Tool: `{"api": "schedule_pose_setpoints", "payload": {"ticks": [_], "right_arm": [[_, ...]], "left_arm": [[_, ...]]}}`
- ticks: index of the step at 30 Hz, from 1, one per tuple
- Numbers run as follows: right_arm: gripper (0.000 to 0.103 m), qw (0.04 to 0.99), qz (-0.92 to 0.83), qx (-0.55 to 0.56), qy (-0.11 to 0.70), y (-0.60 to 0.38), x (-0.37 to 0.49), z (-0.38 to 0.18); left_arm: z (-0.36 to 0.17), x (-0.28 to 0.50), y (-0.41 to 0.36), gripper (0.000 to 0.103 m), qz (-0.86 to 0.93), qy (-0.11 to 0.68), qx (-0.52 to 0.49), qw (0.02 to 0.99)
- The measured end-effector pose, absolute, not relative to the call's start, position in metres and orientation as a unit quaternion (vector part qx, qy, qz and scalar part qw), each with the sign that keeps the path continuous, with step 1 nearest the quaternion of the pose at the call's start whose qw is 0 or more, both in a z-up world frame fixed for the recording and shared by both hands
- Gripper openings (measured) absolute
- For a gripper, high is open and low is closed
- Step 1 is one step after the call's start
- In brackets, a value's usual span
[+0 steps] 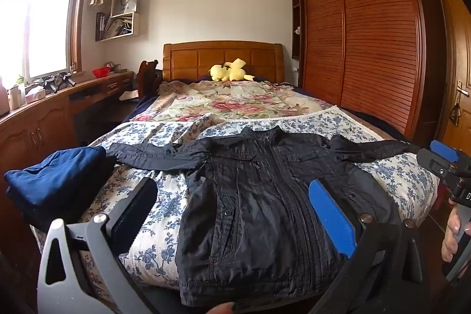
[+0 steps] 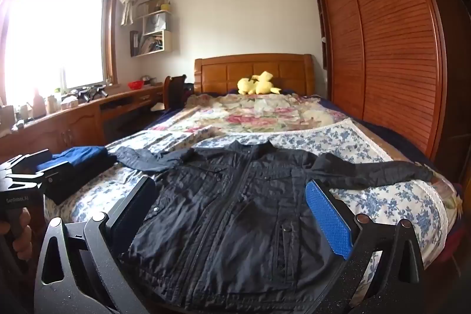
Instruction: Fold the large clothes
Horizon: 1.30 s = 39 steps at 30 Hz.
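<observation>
A wide bed with a blue-and-white floral quilt (image 1: 164,228) fills the room's middle, its carved orange-brown wooden headboard (image 1: 223,58) against the far wall and a slatted wooden sliding wardrobe (image 1: 362,34) along one side. Spread flat on the quilt at the near end lies the large black zip-front jacket (image 1: 259,211), front side up, collar toward the headboard, both sleeves stretched out sideways and its hem reaching the bed's near edge. Just beside the end of one sleeve sits a folded dark blue garment (image 1: 56,175) at the bed's corner. A yellow plush toy (image 1: 229,71) rests by the headboard. The left gripper (image 1: 235,211) hovers over the jacket's lower half with its jaws released and spread wide, nothing between them; the right gripper (image 2: 232,214) does likewise, jaws fully apart above the jacket (image 2: 235,214), clear of the cloth.
</observation>
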State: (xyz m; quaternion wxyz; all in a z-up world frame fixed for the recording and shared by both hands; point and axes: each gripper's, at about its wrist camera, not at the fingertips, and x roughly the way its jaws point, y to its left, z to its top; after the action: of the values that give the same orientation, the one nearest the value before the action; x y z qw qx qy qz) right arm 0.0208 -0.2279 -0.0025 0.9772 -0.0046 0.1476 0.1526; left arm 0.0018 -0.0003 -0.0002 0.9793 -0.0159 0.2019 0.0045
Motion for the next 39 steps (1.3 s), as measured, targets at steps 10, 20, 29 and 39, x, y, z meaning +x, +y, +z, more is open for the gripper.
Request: {"api": "schedule_pose_setpoints", "payload": {"ticks": [10,20,29,39], "right_arm": [[0.103,0.978,0.153,-0.001,0.145,-0.231,0.022,-0.003],[0.103,0.977,0.154,0.0,0.146,-0.232,0.023,-0.005],[0.103,0.977,0.154,-0.001,0.147,-0.231,0.024,-0.007],[0.103,0.977,0.153,-0.002,0.149,-0.23,0.025,-0.007]], "left_arm": [[0.002,0.001,0.005,0.103,0.005,0.193,-0.021,0.981],[0.002,-0.003,0.001,0.103,0.006,0.186,-0.02,0.982],[0.005,-0.006,-0.003,0.103,0.006,0.183,-0.016,0.983],[0.009,-0.009,-0.007,0.103,0.004,0.18,-0.012,0.984]]}}
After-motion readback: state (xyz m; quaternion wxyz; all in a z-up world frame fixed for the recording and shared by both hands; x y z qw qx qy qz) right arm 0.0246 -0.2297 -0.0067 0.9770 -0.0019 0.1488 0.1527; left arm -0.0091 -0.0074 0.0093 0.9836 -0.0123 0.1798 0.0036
